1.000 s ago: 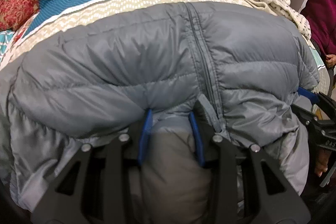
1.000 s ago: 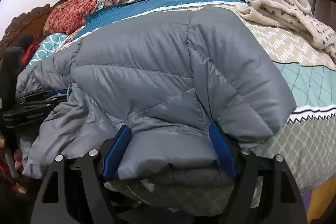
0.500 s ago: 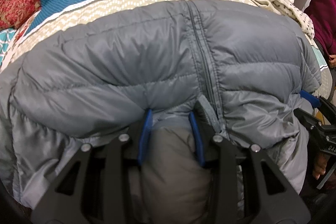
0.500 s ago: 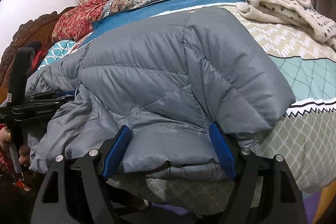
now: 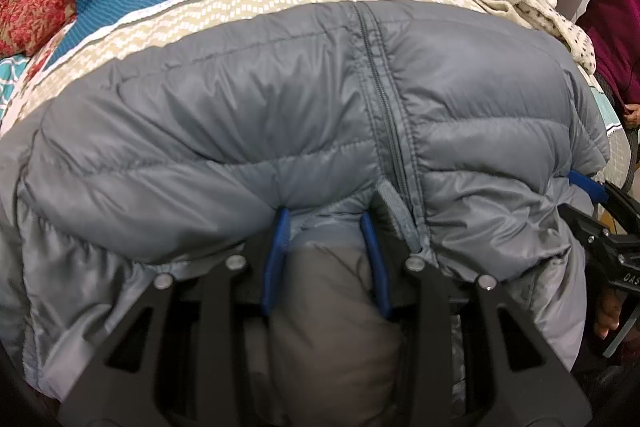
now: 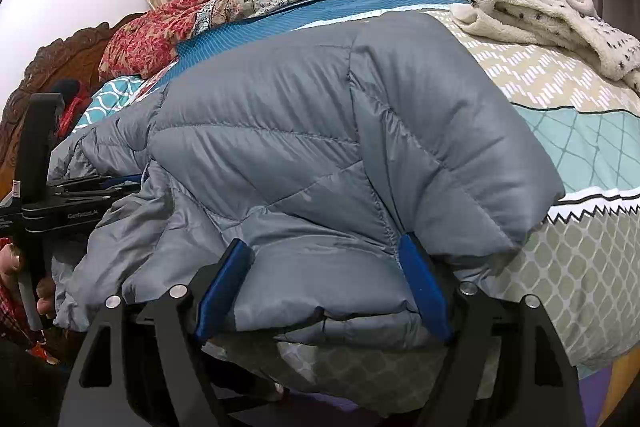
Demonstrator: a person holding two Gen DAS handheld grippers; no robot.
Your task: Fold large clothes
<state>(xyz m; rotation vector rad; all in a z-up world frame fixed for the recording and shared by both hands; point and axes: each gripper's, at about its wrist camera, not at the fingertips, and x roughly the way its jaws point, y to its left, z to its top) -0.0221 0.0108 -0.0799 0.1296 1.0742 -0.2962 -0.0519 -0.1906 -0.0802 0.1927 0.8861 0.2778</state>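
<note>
Both claws are gripping the grey puffer jacket (image 5: 248, 131) at its near edge: the left gripper (image 5: 326, 227) is pinching a narrow bunch beside the zipper (image 5: 384, 99), the right gripper (image 6: 324, 267) is clamping a wide, thick fold. Spread over the bed (image 6: 560, 87), the jacket is looking light, puffy and slippery, so deep bites through stitched seams are probably holding best.

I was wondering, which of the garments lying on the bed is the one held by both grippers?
The grey puffer jacket, smooth and quilted; the white fleece with black dots lies untouched farther back.
</note>
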